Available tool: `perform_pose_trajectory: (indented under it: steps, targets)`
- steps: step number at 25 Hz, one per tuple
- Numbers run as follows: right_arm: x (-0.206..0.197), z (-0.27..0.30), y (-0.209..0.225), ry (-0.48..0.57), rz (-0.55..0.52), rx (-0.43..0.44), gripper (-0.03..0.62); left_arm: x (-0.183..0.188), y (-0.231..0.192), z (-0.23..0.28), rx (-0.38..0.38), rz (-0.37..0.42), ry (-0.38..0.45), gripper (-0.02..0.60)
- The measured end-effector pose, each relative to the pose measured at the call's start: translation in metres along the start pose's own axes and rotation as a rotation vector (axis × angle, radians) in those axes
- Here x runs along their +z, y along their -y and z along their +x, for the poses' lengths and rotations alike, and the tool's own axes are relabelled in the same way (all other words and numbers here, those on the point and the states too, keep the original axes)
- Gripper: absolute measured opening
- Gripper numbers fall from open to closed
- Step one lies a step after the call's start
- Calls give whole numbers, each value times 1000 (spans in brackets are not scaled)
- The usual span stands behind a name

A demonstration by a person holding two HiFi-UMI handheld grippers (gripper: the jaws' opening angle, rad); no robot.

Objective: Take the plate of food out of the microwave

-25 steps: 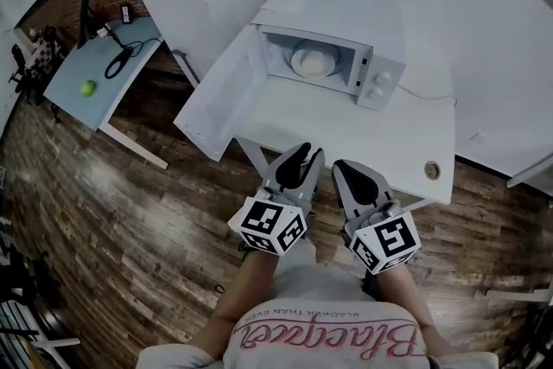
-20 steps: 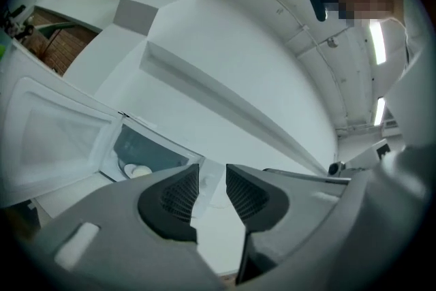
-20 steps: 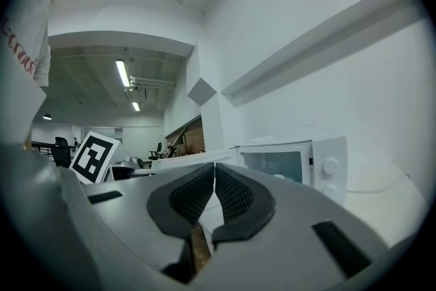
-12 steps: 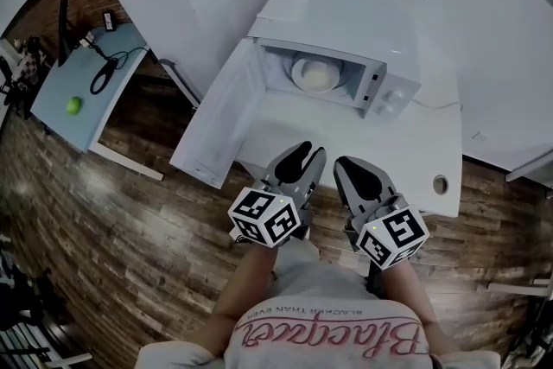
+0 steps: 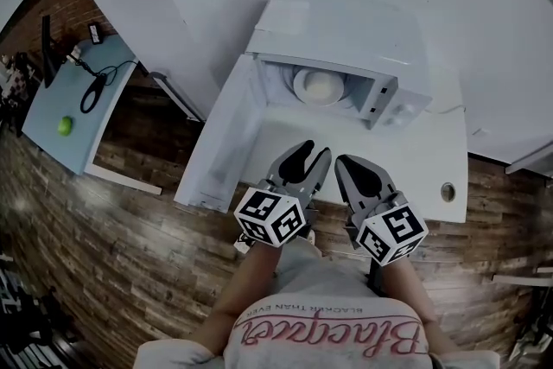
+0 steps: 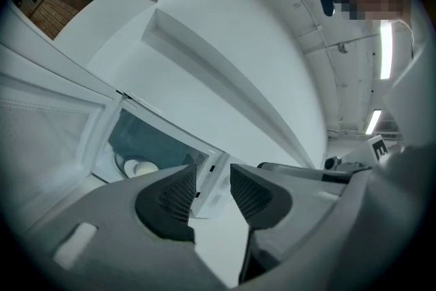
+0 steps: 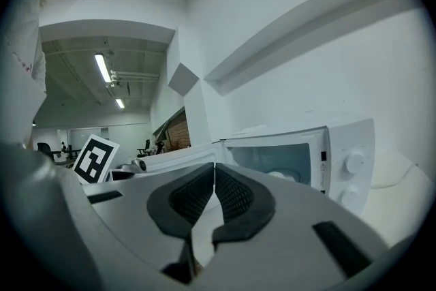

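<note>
From the head view, my left gripper [image 5: 313, 153] and my right gripper [image 5: 346, 162] sit side by side over the near edge of a white table [image 5: 415, 160], both pointing at the microwave [image 5: 346, 30]. Its door [image 5: 229, 134] hangs wide open to the left. The plate [image 5: 302, 92] sits inside the cavity with a pale mound of food [image 5: 321, 85] on it, well apart from both my grippers. The table stands against a white wall [image 5: 484, 30] on a wood-plank floor [image 5: 104, 229]. A round hole [image 5: 447, 191] marks the tabletop on the right. Off to the left is a light blue side table [image 5: 60, 99] with a black cable [image 5: 91, 91] and a small green ball [image 5: 64, 126] (possibly a fruit, too small to tell).

In the left gripper view, my left jaws [image 6: 212, 174] have just been opening and now stand apart with nothing between them but bare tabletop. Beyond them is the lit cavity, with the plate [image 6: 139, 167] low at its left. Strip lights [image 6: 386, 51] run along the ceiling.

In the right gripper view, my right jaws [image 7: 214, 170] are closed together at the tips and grasp nothing. Past them the microwave [image 7: 340, 146] shows its two knobs [image 7: 354, 163], and the plate [image 7: 279, 175] is just visible inside. A brick wall [image 7: 178, 133] lies further back in the room.
</note>
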State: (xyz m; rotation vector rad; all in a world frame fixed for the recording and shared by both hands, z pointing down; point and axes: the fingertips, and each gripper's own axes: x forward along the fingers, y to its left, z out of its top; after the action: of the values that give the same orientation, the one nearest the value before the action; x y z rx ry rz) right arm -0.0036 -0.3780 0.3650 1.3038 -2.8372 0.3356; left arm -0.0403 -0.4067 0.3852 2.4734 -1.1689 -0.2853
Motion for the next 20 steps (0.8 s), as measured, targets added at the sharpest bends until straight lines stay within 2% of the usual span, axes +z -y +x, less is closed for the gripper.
perform_pose_trajectory:
  steps: [5, 9, 15, 20]
  targets:
    - [0, 8, 0, 8, -16, 1, 14, -9, -6, 10, -42, -14, -46, 149]
    - [-4, 10, 9, 3, 4, -15, 14, -15, -15, 19, -32, -36, -50, 149]
    - [-9, 18, 21, 3, 13, -15, 14, -16, -38, 31, -13, -136, -7, 147]
    - [-14, 27, 36, -10, 24, -1, 14, -24, -62, 45, 47, -216, 8, 144]
